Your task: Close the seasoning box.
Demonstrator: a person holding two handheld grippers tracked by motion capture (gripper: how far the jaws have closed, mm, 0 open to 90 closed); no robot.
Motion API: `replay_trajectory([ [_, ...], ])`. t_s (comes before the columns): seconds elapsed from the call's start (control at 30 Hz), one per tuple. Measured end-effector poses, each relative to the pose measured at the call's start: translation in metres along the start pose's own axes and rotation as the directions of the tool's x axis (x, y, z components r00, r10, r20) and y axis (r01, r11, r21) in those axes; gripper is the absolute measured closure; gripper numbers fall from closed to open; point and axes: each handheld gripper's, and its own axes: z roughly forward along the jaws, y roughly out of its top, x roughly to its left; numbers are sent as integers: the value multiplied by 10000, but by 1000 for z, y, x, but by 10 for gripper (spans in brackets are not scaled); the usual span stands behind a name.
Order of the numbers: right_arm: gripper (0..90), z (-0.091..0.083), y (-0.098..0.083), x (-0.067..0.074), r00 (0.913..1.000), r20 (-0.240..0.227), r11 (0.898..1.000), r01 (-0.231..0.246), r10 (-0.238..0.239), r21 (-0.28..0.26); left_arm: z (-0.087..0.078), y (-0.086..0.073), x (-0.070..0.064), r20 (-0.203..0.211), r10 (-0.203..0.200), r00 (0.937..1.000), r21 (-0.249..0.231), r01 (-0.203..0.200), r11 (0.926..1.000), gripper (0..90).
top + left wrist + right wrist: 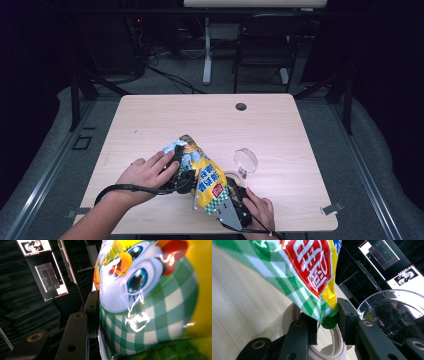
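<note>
A yellow pouch [201,175] with a cartoon bird, green checks and red lettering is held tilted above the table's front, its spout end lowest. My left gripper [176,176] is shut on the pouch's upper body. In the left gripper view one black finger [91,312] presses the pouch [150,302], and the other is hidden behind it. My right gripper [234,204] [327,315] is shut on the green screw cap [329,322] at the pouch's [307,270] lower corner, with a jaw on each side.
A clear glass bowl [246,161] [392,315] lies on its side just right of the pouch. A white ring [292,315] rests on the wooden table [150,125] under the cap. A cable hole [241,106] sits near the far edge. A chair [265,40] stands beyond.
</note>
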Motion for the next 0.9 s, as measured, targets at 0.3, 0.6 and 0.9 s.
replay_trajectory([
  [0.3, 714, 1, -1, 1, 9999, 10, 9999, -107, 107, -5, -1, 2, 3, -31, 299, 9995, 109, -299, 9995, 646],
  [0.6, 714, 0, -1, 1, 9999, 43, 9999, -143, 144, -28, -2, 4, 7, -17, 565, 9984, 219, -565, 9982, 646],
  [0.9, 714, 1, -2, 1, 9996, 28, 9996, -270, 270, 11, -3, 7, 9, -31, 802, 9968, 277, -801, 9964, 648],
])
